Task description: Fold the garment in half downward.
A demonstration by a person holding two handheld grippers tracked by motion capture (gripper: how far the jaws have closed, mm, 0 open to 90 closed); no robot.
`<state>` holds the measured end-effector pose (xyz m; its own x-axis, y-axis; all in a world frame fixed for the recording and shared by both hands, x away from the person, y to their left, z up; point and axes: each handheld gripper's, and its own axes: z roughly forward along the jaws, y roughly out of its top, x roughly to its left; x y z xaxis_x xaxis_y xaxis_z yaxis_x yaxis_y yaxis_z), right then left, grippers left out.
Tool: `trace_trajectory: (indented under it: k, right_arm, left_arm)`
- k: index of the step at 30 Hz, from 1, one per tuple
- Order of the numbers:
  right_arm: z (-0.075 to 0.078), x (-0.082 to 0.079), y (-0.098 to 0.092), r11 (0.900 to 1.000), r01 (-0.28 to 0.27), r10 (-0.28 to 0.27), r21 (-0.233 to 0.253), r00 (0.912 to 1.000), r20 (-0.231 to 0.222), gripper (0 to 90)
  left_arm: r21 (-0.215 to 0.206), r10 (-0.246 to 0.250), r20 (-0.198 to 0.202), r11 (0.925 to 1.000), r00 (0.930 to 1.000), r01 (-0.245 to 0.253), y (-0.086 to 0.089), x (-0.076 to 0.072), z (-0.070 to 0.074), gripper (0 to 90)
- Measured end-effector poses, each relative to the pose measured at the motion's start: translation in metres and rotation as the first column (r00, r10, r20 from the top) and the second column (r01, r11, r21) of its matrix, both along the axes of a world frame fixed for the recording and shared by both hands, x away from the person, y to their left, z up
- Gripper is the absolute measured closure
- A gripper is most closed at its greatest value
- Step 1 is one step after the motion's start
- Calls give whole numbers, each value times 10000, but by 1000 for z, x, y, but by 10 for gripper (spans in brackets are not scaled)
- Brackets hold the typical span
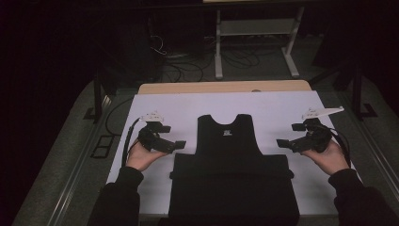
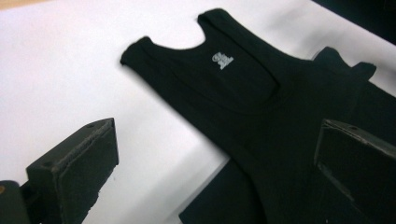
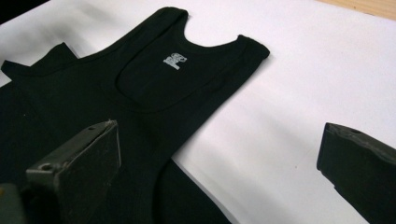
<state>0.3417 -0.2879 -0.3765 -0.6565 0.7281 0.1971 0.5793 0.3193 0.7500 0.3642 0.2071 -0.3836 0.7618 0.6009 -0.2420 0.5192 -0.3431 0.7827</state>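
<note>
**One small mark, not legible**

Nowhere any readable word, number or sign. Just one small pale printed label (image 2: 222, 60) inside the back of the neck of the black tank top (image 2: 261, 107), below the neckline; seen in the left gripper view as a blurred, slanted patch, in the right gripper view (image 3: 175, 59) as a light emblem above a short bar, in the high view (image 1: 227, 132) as a faint speck. Too small and soft to make out letters or a brand.
</note>
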Motion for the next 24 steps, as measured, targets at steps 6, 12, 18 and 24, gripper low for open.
trace_trajectory:
  k: [6, 12, 18, 24]
  right_arm:
    - [3, 7, 0, 10000, -48, 48, 60, 10000, 42, 0]
    - [5, 11, -1, 10000, -21, 21, 15, 10000, 53, 0]
    - [8, 19, -3, 10000, 10, -11, 28, 10000, 96, 0]
    - [14, 30, 0, 10000, -31, 30, 41, 10000, 81, 0]
  left_arm:
    - [58, -161, 67, 9999, 9998, 161, -4, 7, 4, 0]
    - [156, -246, 28, 9996, 9997, 246, -8, 15, 5, 0]
    - [-5, -262, 93, 9997, 9996, 262, -10, 23, 9, 0]
    - [-21, -289, 123, 9996, 9995, 289, -14, 31, 12, 0]
